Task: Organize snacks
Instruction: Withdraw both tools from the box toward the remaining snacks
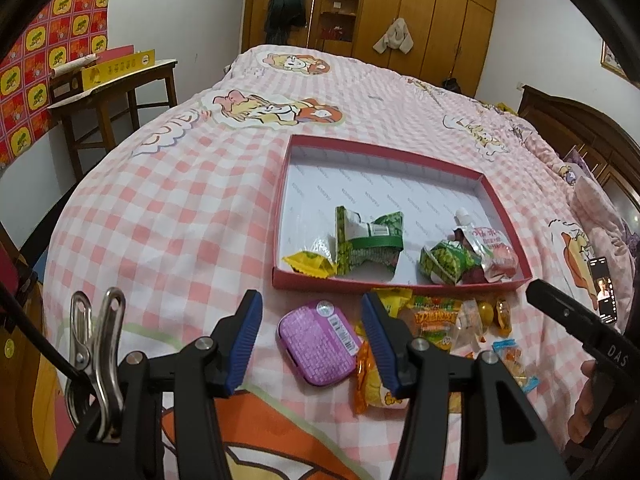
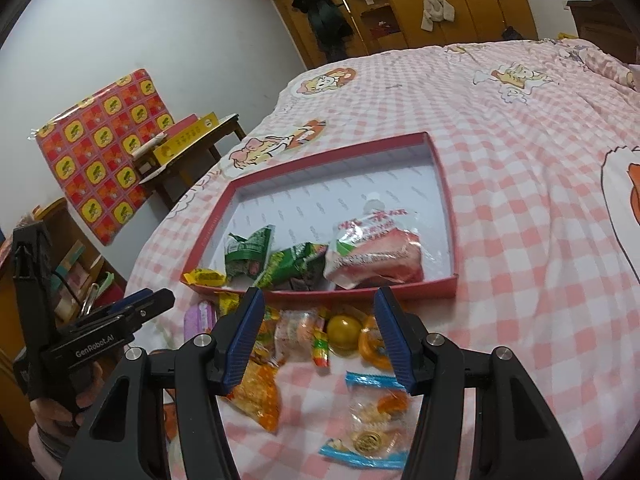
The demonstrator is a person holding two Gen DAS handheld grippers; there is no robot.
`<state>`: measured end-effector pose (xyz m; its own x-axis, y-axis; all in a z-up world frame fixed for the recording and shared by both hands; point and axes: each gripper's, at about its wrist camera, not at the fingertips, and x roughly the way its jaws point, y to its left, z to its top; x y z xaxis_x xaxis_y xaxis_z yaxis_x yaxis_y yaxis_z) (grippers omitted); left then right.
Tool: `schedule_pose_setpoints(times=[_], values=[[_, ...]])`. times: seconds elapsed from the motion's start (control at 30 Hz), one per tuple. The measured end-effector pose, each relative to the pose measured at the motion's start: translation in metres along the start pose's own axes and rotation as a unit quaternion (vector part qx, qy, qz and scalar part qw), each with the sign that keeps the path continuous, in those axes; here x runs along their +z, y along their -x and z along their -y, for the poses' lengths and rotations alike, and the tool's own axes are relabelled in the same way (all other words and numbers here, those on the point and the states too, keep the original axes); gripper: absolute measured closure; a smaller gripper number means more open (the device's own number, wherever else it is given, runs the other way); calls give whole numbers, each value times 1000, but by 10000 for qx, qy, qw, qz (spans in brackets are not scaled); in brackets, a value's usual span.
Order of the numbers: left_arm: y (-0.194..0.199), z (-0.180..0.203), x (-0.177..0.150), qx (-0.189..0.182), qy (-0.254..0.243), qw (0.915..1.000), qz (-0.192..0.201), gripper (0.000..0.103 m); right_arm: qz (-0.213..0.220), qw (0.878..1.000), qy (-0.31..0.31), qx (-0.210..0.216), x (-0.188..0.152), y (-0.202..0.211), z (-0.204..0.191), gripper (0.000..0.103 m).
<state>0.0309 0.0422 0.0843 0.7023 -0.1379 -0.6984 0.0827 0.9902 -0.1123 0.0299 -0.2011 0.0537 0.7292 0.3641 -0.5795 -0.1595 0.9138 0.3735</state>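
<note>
Snacks lie in two groups on a pink-and-white checked bedspread (image 1: 168, 208). A shallow red cardboard box with a white floor (image 1: 505, 216) holds green packets (image 1: 370, 240), a small yellow packet (image 1: 308, 263) and a red-and-white pouch (image 2: 374, 254) along its near edge. Just outside that edge sit loose orange and clear wrappers (image 2: 258, 394) and a purple plastic case (image 1: 316, 346). The left gripper (image 1: 310, 342) and right gripper (image 2: 318, 344) hover above these, both released, grasping nothing.

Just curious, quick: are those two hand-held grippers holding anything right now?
Left hand-held gripper: open, holding nothing, above a purple case.
Right hand-held gripper: open, holding nothing.
</note>
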Motion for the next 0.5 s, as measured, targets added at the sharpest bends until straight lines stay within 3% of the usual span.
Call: schedule_pose_setpoints(times=[0.5], values=[[-6, -6, -14, 54, 68, 9996, -268, 46, -144, 9996, -75, -231, -16, 6, 18, 44]])
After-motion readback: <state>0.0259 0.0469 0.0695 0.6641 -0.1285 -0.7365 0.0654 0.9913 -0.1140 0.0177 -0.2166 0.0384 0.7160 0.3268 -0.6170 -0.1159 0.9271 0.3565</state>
